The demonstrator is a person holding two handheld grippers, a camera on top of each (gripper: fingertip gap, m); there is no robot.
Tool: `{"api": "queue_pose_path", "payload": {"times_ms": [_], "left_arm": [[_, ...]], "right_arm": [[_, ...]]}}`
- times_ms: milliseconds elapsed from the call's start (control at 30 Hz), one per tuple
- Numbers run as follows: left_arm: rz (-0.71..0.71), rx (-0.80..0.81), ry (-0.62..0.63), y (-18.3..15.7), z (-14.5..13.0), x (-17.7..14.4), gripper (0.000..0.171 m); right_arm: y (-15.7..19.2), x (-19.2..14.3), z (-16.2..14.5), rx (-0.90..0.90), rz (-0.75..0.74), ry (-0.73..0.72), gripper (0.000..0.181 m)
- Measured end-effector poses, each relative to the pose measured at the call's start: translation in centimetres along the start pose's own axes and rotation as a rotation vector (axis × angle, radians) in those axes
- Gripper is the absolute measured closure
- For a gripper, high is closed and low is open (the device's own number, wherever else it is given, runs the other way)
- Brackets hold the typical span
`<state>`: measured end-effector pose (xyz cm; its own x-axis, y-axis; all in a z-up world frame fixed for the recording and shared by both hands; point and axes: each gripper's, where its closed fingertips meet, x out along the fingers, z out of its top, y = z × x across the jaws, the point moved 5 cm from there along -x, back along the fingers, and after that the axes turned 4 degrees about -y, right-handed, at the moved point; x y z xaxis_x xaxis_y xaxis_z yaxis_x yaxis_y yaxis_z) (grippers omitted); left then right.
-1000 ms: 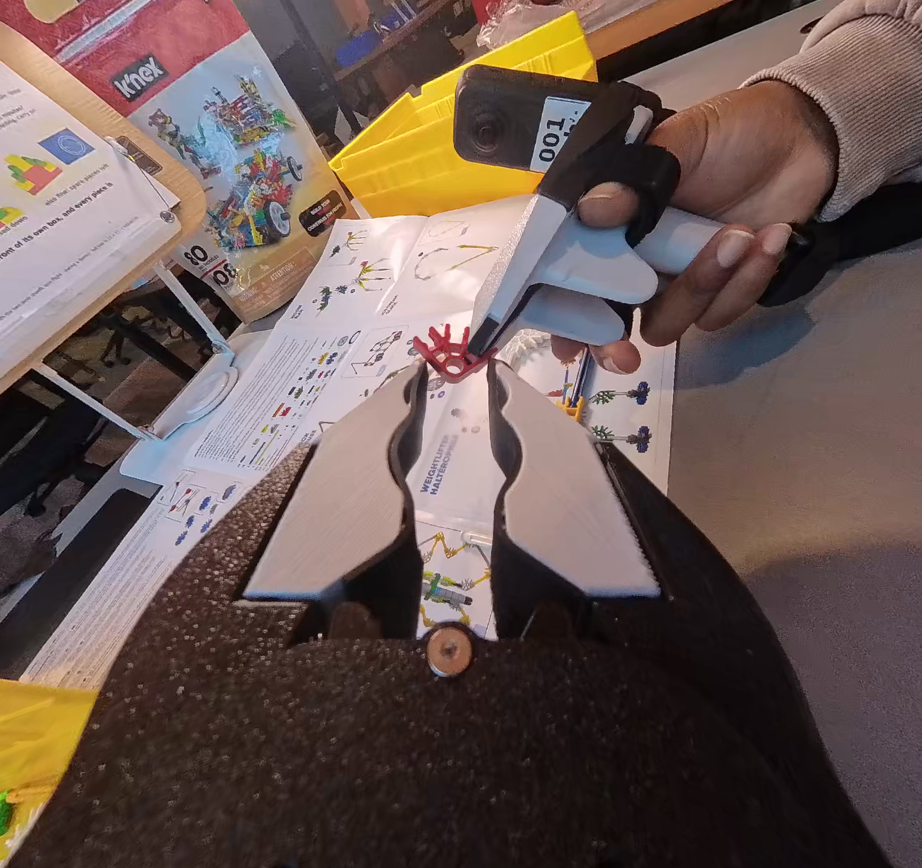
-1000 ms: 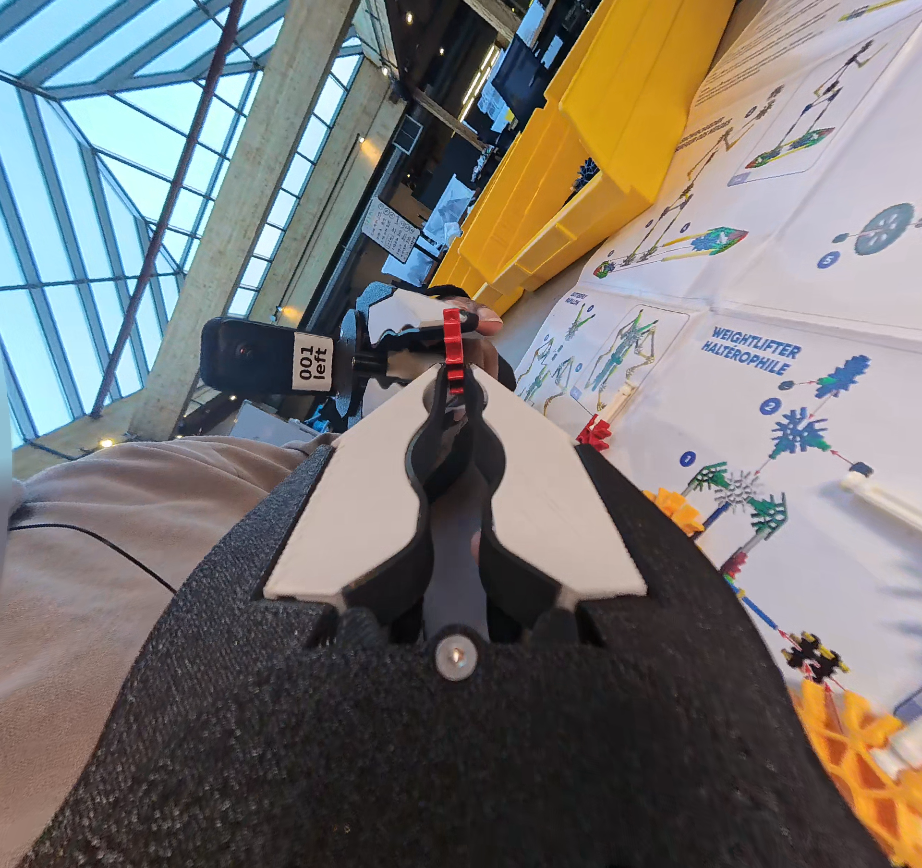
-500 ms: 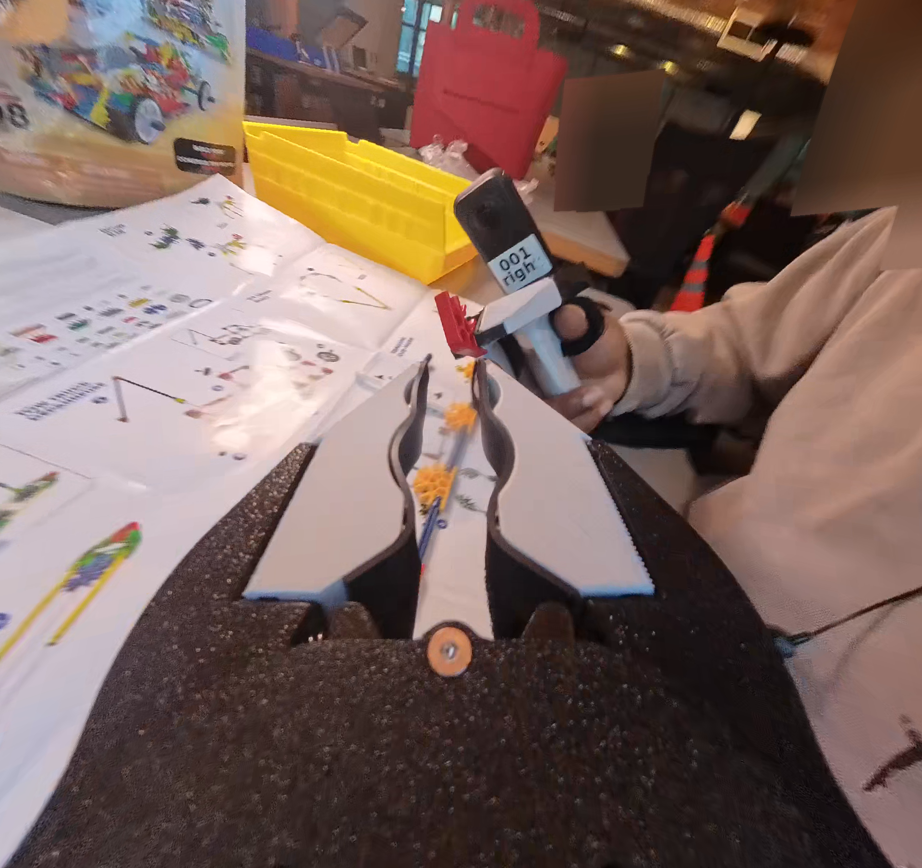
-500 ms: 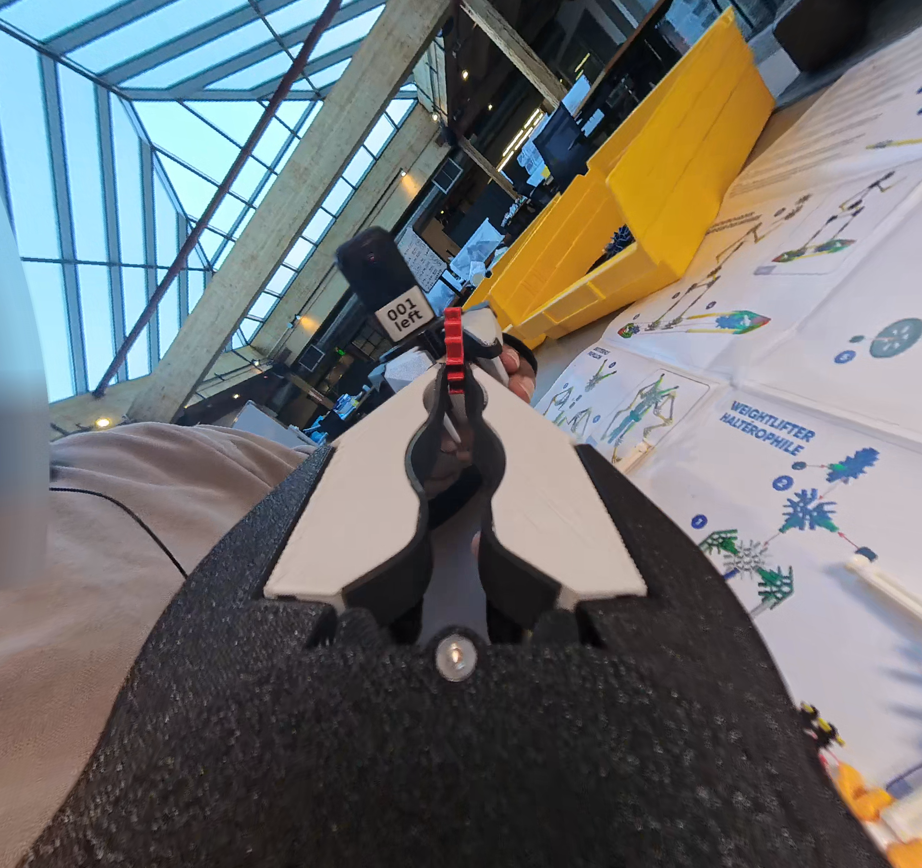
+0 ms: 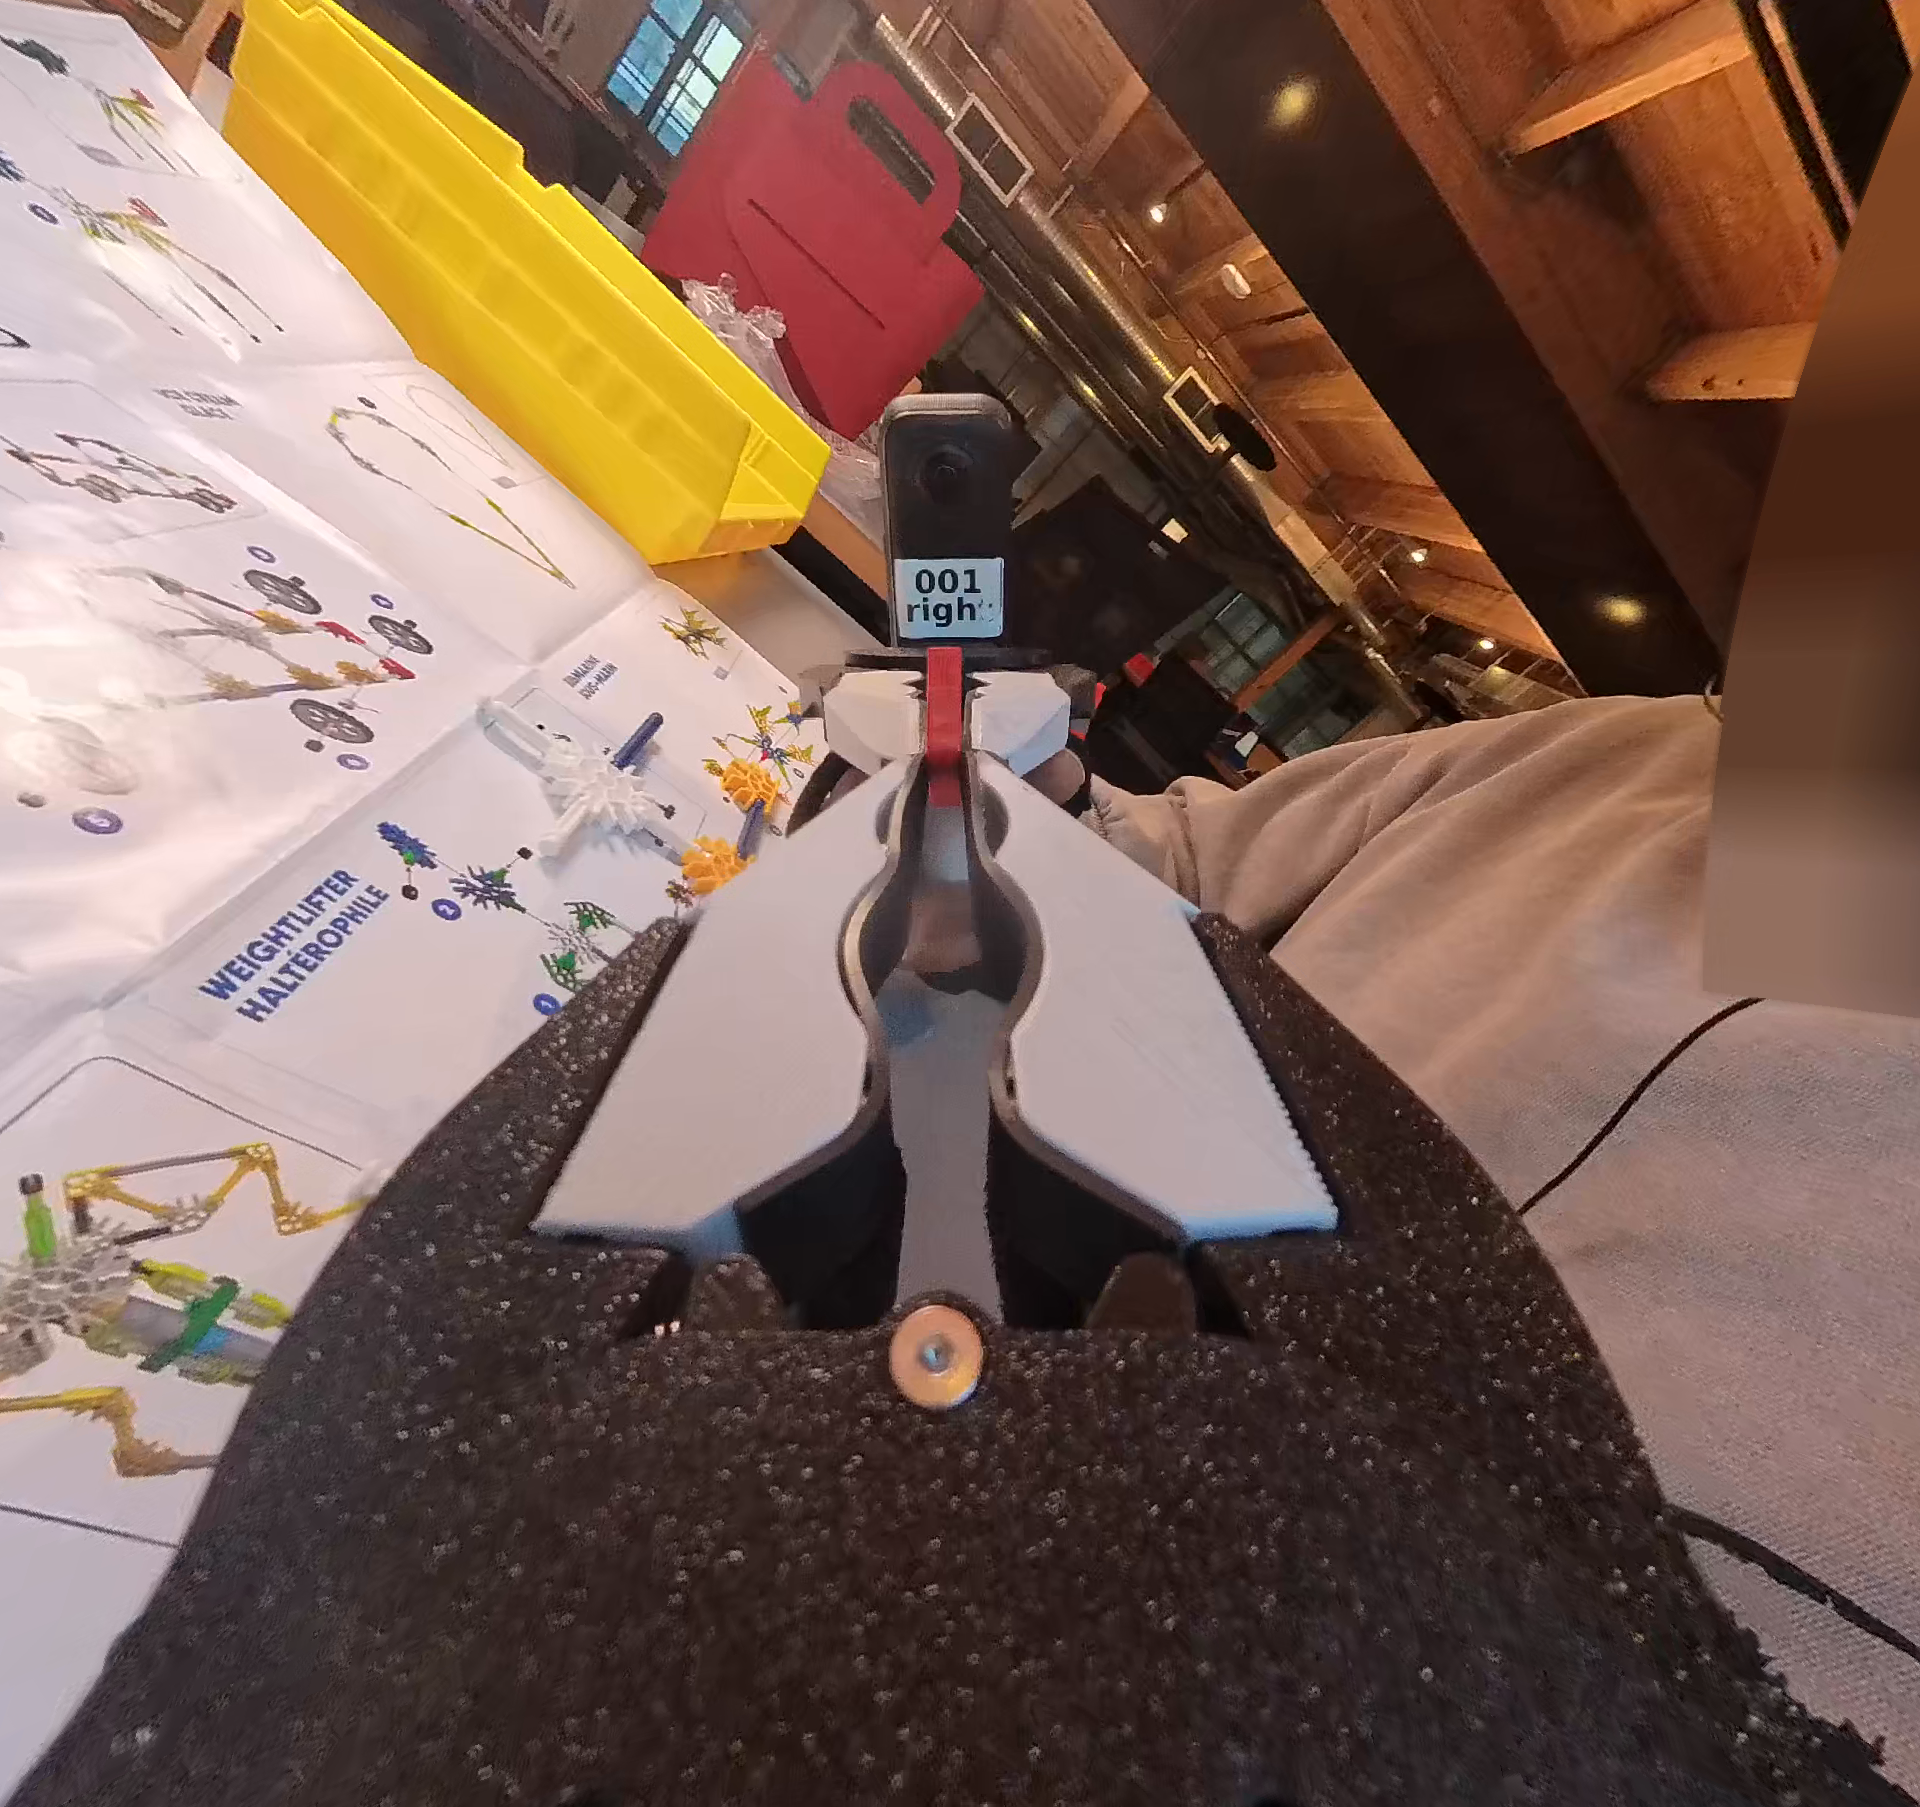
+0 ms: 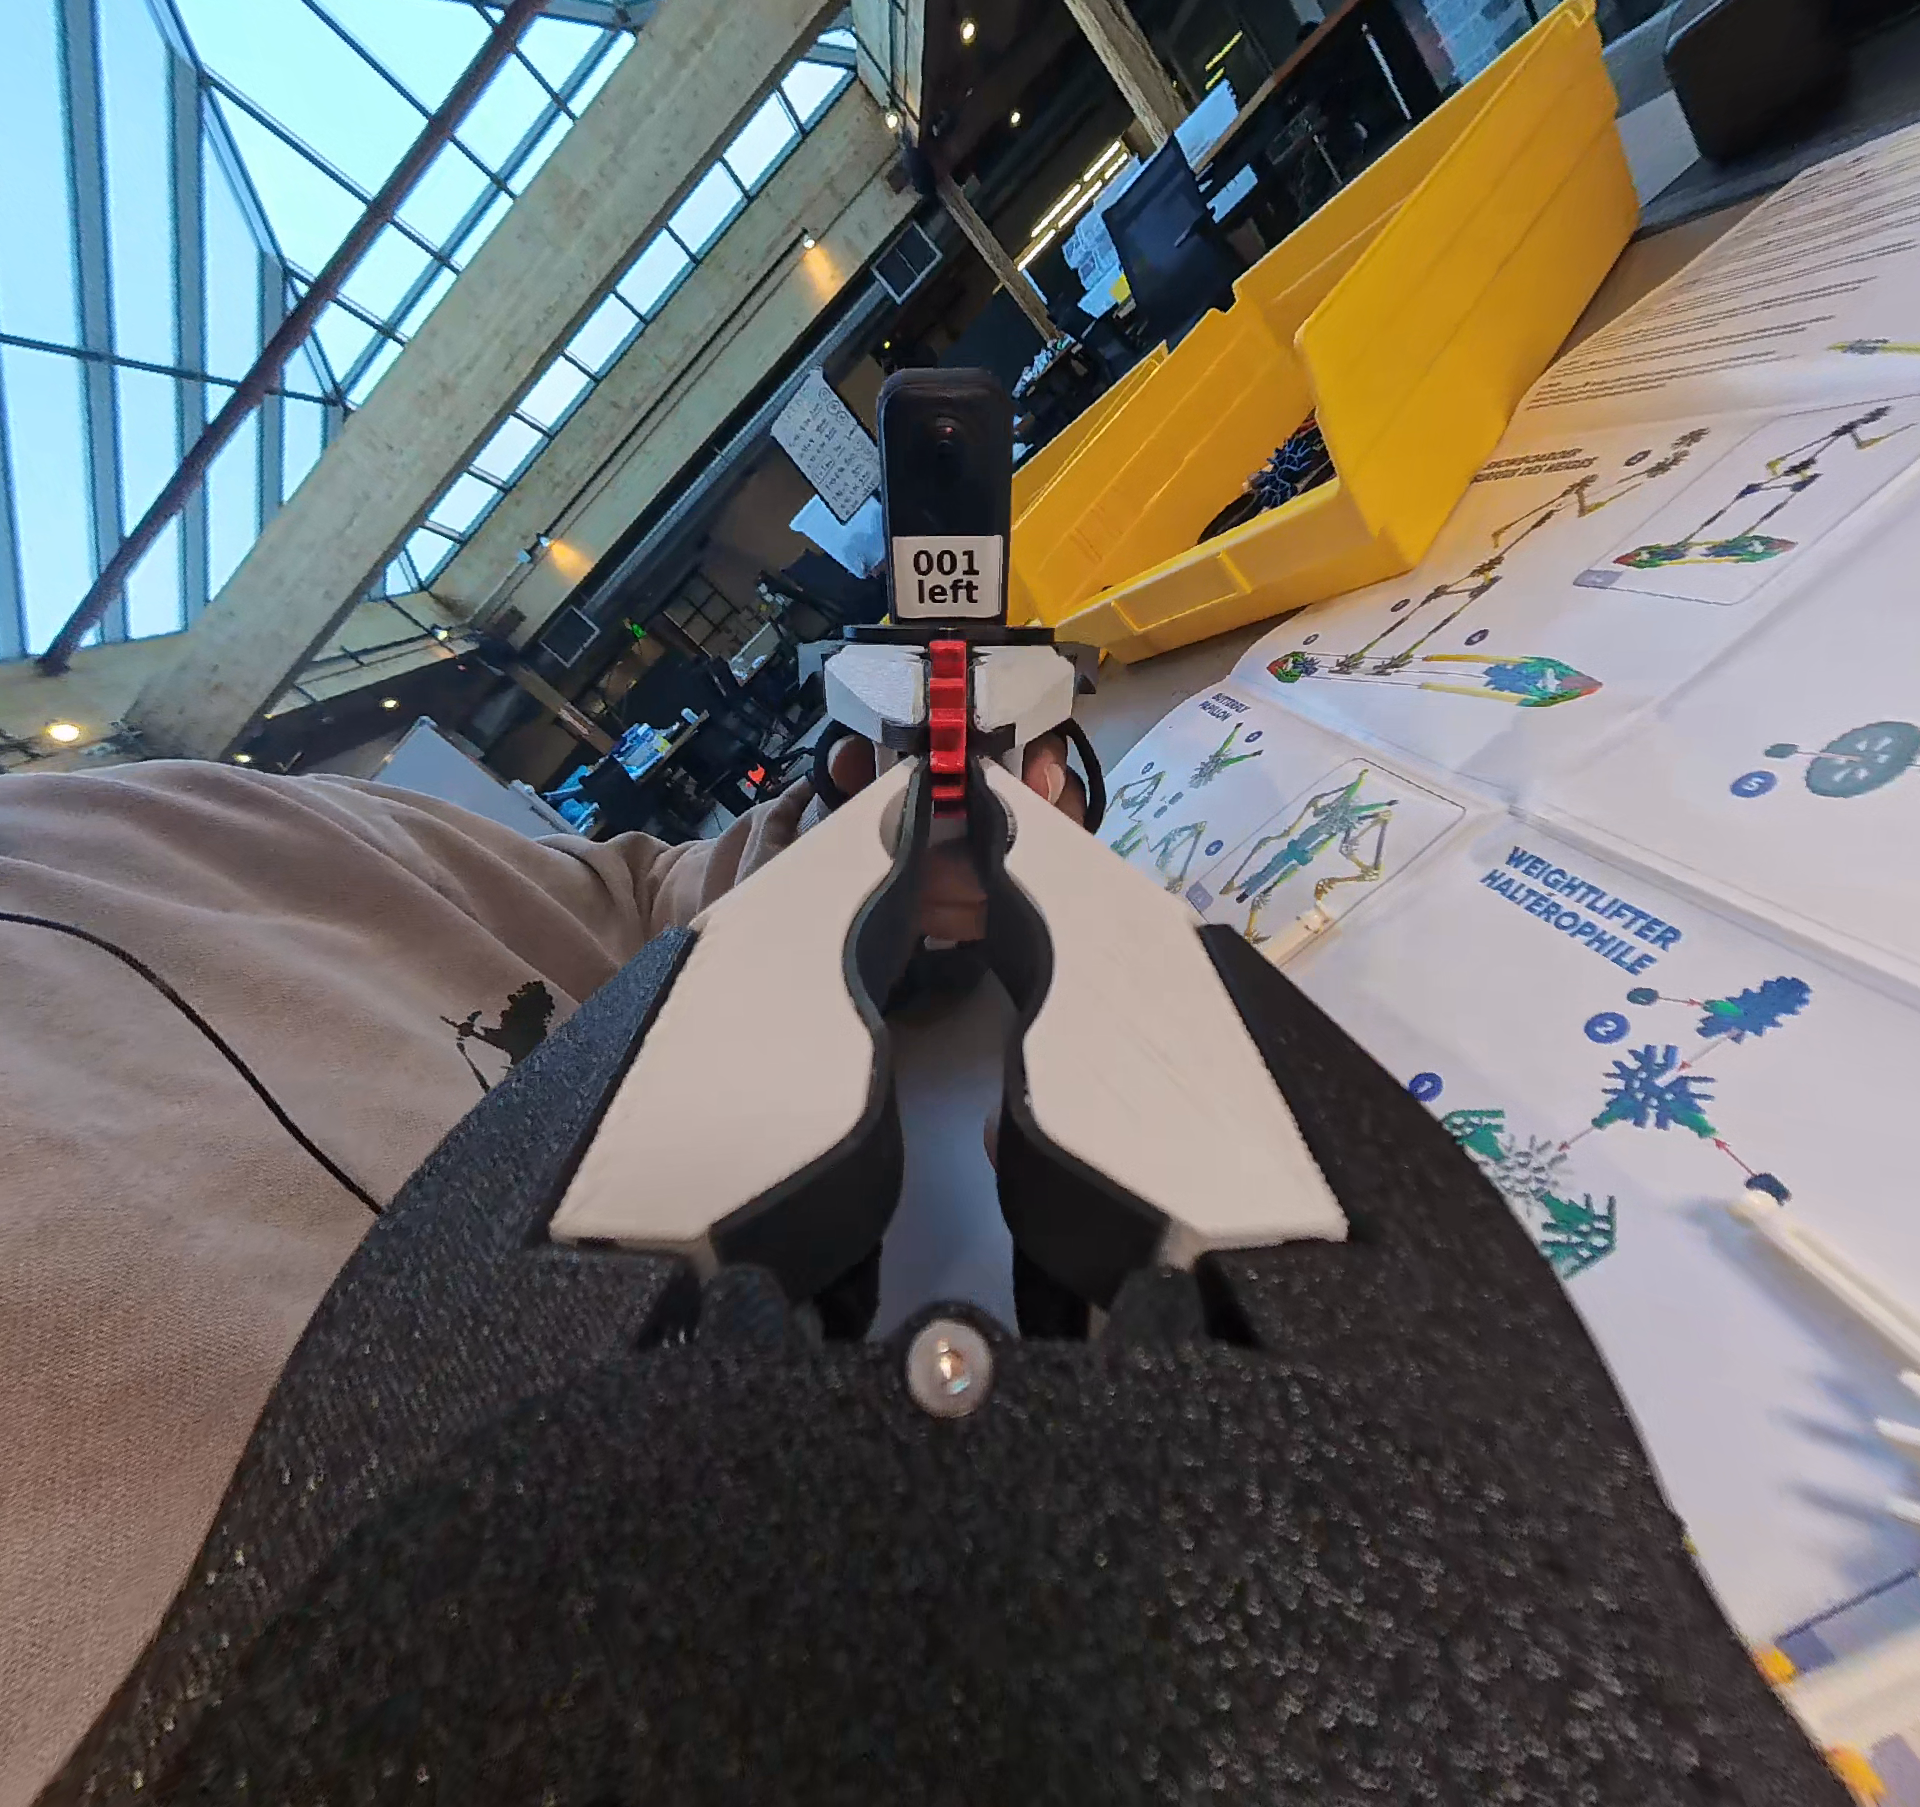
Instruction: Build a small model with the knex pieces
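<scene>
A small red plastic connector [image 5: 943, 718] is seen edge-on between the two grippers, which face each other tip to tip above the table's near edge. My left gripper [image 5: 943, 783] is shut on one end of it. My right gripper [image 6: 948, 787] is shut on the other end of the red connector [image 6: 948, 708]. The right gripper with its black camera also shows in the left wrist view [image 5: 943, 708], and the left gripper shows in the right wrist view [image 6: 948, 697]. Hands hold both handles behind the fingers.
A white instruction sheet [image 5: 270, 718] covers the table, with a white snowflake connector [image 5: 594, 789], orange connectors [image 5: 712, 862] and a blue rod [image 5: 636, 739] on it. Yellow bins [image 5: 499, 303] [image 6: 1403, 386] stand behind, with a red bag [image 5: 821, 230]. A beige sleeve [image 5: 1403, 843] is close by. Only a small space, under 4 cm, lies between the two pairs of fingers.
My left gripper swung up from the sheet to face the right gripper and closed on the red connector. The right gripper kept its hold and turned to line up with it.
</scene>
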<state>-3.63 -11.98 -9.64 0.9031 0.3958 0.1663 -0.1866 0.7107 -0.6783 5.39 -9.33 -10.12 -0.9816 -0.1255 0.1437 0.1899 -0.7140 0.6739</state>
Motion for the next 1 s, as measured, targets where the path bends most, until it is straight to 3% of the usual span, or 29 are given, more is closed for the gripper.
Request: {"api": "queue_pose_path", "payload": {"times_ms": [100,167,267,333,400,467,667,1000], "left_arm": [[-0.01,-0.032,0.024,0.0,-0.1,-0.1,0.169],[-0.01,-0.035,0.064,0.0,0.1,-0.4,0.169],[0.006,-0.008,0.247,0.4,-0.2,-1.2,0.168],[0.0,-0.012,0.357,0.7,-0.4,-1.5,0.168],[-0.006,-0.018,0.446,1.0,-0.9,-1.4,0.168],[-0.009,-0.026,0.503,1.4,-1.3,-1.2,0.168],[-0.025,-0.083,0.476,1.7,-1.5,-1.5,0.168],[0.035,-0.157,0.319,2.9,-0.5,-1.9,0.168]], "right_arm": [[0.1,0.0,-0.1,-0.044,-0.003,0.029,0.176],[0.2,-0.2,0.1,-0.14,-0.014,0.069,0.164],[0.4,-1.1,1.0,-0.52,-0.04,0.199,0.157],[-0.3,-1.6,0.8,-0.835,-0.069,0.37,0.157],[-0.5,-1.4,-0.4,-0.976,-0.039,0.531,0.151],[-0.3,-0.4,-0.8,-1.071,-0.03,0.557,0.149],[-0.4,0.6,-2.2,-1.208,-0.04,0.576,0.167],[-1.4,1.0,-1.9,-1.076,-0.193,0.439,0.168]]}}
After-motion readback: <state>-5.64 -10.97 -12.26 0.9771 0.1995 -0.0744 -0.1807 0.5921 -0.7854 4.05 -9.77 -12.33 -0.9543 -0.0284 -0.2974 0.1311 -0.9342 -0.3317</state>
